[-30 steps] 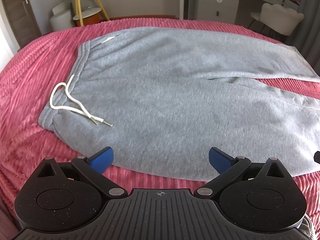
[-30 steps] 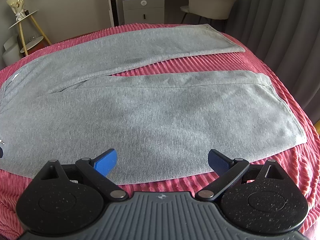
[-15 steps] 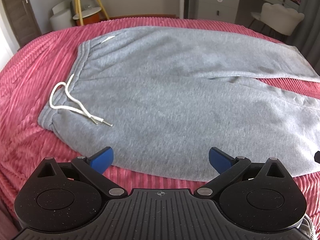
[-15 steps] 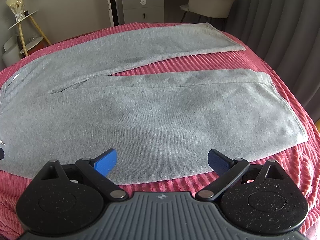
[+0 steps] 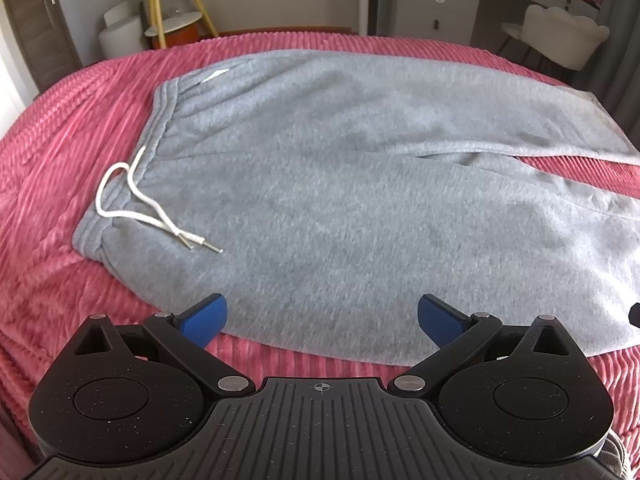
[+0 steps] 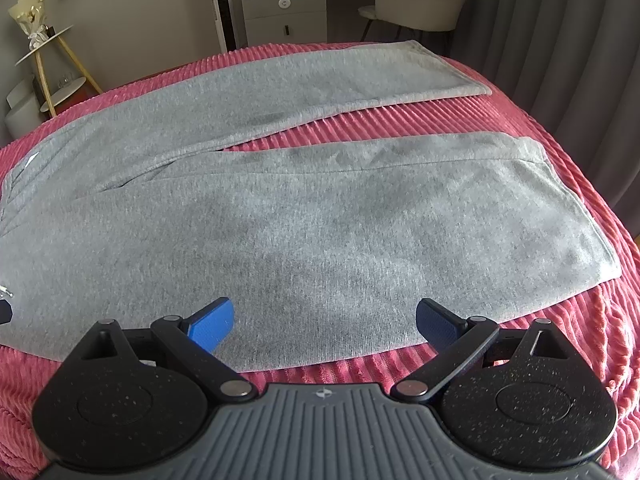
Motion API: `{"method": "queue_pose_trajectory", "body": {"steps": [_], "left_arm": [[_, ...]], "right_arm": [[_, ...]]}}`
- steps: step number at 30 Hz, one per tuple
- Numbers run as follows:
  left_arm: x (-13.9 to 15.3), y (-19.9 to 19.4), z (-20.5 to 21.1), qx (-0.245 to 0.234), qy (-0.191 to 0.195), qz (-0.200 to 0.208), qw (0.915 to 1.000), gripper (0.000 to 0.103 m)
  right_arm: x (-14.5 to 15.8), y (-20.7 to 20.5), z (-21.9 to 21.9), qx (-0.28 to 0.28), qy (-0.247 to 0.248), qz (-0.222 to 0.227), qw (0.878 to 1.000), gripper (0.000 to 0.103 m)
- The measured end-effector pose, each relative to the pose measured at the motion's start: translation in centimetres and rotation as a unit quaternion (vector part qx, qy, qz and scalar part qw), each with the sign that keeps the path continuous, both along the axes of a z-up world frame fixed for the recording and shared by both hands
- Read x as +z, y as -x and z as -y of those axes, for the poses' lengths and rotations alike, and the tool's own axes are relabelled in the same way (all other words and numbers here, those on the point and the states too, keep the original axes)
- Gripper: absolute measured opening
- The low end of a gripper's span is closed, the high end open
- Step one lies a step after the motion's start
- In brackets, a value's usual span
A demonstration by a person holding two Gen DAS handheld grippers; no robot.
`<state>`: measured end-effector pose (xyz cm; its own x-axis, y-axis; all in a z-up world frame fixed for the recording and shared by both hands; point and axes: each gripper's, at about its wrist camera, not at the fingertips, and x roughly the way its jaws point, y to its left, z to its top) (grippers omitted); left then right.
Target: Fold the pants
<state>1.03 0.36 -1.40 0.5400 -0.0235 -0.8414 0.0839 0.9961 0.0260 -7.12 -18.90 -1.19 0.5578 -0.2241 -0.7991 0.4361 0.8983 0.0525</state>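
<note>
Item: grey pants [image 5: 340, 184], spread flat on the red ribbed bed [image 5: 72, 152], legs parted in a V.
Waistband with white drawstring [image 5: 148, 208] at 10 o'clock in the left view; hems toward 2 o'clock in the right view.
Left gripper [image 5: 322, 316]: jaws wide apart, empty, over the near edge.
Right gripper [image 6: 324, 318]: likewise spread, empty.
Advice: pinch both layers of the near leg's edge, lift evenly, carry toward 12 o'clock onto the far leg, seams aligned.

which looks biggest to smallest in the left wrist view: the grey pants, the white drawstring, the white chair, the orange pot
1. pants
2. chair, though it stands farther back
3. drawstring
4. pot, small, far and partly hidden, so its rank against the drawstring is unsure
</note>
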Motion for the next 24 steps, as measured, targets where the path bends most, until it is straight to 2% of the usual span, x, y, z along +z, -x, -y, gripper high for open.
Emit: {"method": "queue_pose_trajectory", "body": {"steps": [16, 24], "left_arm": [[-1.6, -1.8, -0.2, 0.004, -0.001, -0.019, 0.9998, 0.103], [-2.5, -4.5, -0.7, 0.027, 0.005, -0.034, 0.999, 0.103]], "right_arm": [[-0.7, -0.6, 0.9, 0.003, -0.014, 0.023, 1.0, 0.098], [-2.5, -1.4, 4.1, -0.016, -0.08, 0.032, 0.996, 0.098]]}}
